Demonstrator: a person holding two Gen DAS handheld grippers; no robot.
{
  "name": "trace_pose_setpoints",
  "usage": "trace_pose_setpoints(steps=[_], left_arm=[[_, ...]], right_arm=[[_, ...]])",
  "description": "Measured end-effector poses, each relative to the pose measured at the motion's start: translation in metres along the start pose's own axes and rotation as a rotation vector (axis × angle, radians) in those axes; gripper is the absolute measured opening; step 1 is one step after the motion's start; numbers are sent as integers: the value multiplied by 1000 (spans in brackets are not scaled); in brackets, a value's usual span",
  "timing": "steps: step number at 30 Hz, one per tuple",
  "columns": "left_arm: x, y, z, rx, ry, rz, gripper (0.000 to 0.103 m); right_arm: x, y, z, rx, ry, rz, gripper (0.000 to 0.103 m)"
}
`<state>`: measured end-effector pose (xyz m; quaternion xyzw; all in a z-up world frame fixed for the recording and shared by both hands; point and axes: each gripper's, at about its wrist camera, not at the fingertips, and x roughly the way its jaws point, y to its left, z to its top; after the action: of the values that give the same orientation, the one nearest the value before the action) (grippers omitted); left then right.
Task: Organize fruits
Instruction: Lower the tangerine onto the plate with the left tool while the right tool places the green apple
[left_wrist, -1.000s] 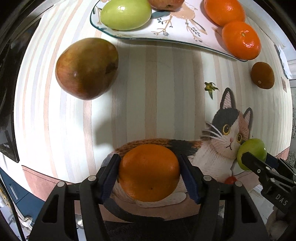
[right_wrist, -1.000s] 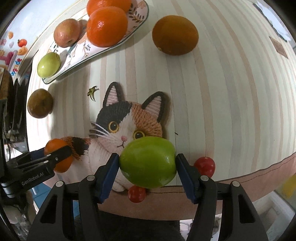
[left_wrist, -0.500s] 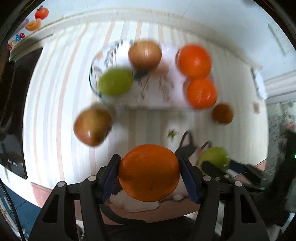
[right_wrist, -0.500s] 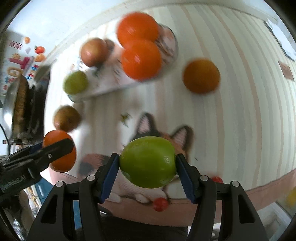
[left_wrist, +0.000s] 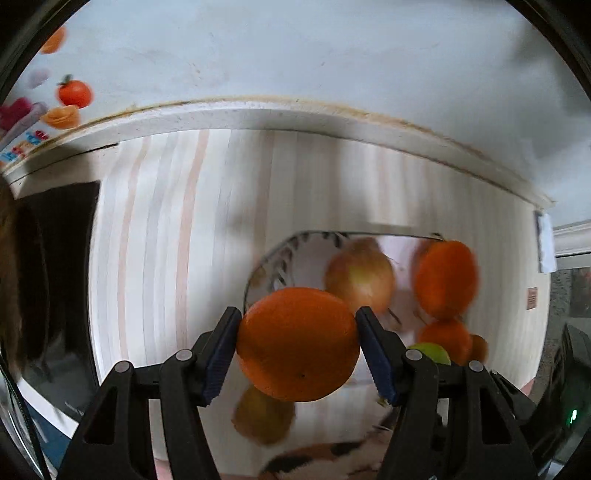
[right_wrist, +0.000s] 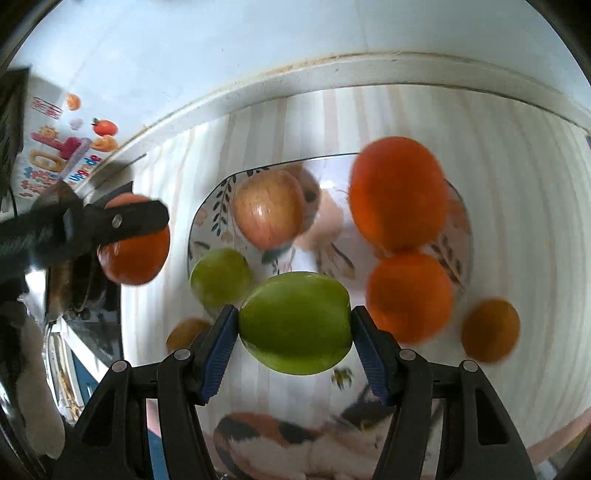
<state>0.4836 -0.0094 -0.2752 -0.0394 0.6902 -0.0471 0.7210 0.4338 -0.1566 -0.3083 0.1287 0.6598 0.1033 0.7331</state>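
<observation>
A: Above the table (right_wrist: 517, 177), both grippers are loaded. Left gripper (left_wrist: 298, 345) is clamped on an orange (left_wrist: 298, 343), right gripper (right_wrist: 293, 325) is clamped on a green apple (right_wrist: 295, 323).

B: Risks?

A: Plate (right_wrist: 207, 221) is crowded. It carries a red-yellow apple (right_wrist: 267, 212), a second green apple (right_wrist: 219, 275) and two oranges, upper (right_wrist: 399, 192) and lower (right_wrist: 410, 291). Drop either held fruit onto those and it likely rolls, knocks a neighbour off the rim, or bounces onto the table. Round fruit on a shallow plate, so a high release is the main cause.

B: Anything else?

A: Grippers could clash. Left gripper shows at the left of the right wrist view, near the plate's left edge; both seem aimed at the same plate. Frames are blurry, so the gap between them is hard to judge.

B: Where do the held fruits sit relative to the plate?

A: Green apple hangs at the plate's near edge, just beside the second green apple. Orange is left of the plate, off it; in the left wrist view it overlaps the near-left rim. Height above the plate: cannot tell.

B: Loose stuff?

A: A small orange fruit (right_wrist: 489, 330) sits on the table right of the plate, and a brownish fruit (right_wrist: 186, 332) near-left of it, both off the plate.
</observation>
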Motion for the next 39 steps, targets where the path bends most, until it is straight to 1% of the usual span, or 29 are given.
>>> trace_pose_setpoints(steps=[4, 6, 8, 11, 15, 16, 17, 18, 19, 20, 21, 22, 24, 26, 28, 33, 34, 35, 39], left_arm=[[33, 6, 20, 3, 66, 15, 62], [44, 7, 26, 10, 86, 23, 62], [54, 8, 28, 20, 109, 27, 62], [61, 10, 27, 2, 134, 21, 62], [67, 12, 24, -16, 145, 28, 62], [67, 12, 24, -18, 146, 26, 62], [65, 13, 23, -19, 137, 21, 63], [61, 13, 23, -21, 122, 15, 69], [60, 13, 22, -22, 112, 12, 78], [55, 15, 21, -26, 100, 5, 80], [48, 19, 22, -34, 85, -3, 82], [43, 21, 20, -41, 70, -6, 82], [33, 24, 13, -45, 46, 3, 83], [22, 27, 3, -42, 15, 17, 82], [8, 24, -10, -42, -7, 29, 83], [-14, 24, -39, -46, -97, 62, 82], [-17, 22, -44, -54, -132, 59, 83], [-23, 21, -53, -53, -150, 68, 83], [-37, 14, -77, -46, -192, 78, 83]], right_arm=[[29, 6, 15, -2, 46, -29, 65], [34, 5, 17, -6, 58, -39, 65], [40, 7, 19, -10, 67, -50, 65], [45, 3, 18, -8, 69, -40, 65], [50, 0, 18, -2, 82, -58, 66], [50, -1, 19, 3, 83, -49, 66], [50, -1, 19, 14, 81, -31, 66], [48, -4, 20, 25, 86, -17, 69], [46, -5, 20, 37, 94, -12, 75], [44, -6, 20, 42, 94, -10, 77], [41, -7, 20, 46, 92, -6, 82], [39, -8, 20, 49, 90, -10, 87], [31, -10, 18, 59, 84, -10, 90], [20, -11, 16, 62, 73, -14, 91], [7, -16, 13, 53, 56, -41, 96], [-22, -17, 5, 8, -6, -121, 96], [-26, -17, 3, 2, -16, -134, 96], [-32, -18, -1, -5, -30, -149, 96], [-47, -21, -13, -1, -54, -174, 96]])
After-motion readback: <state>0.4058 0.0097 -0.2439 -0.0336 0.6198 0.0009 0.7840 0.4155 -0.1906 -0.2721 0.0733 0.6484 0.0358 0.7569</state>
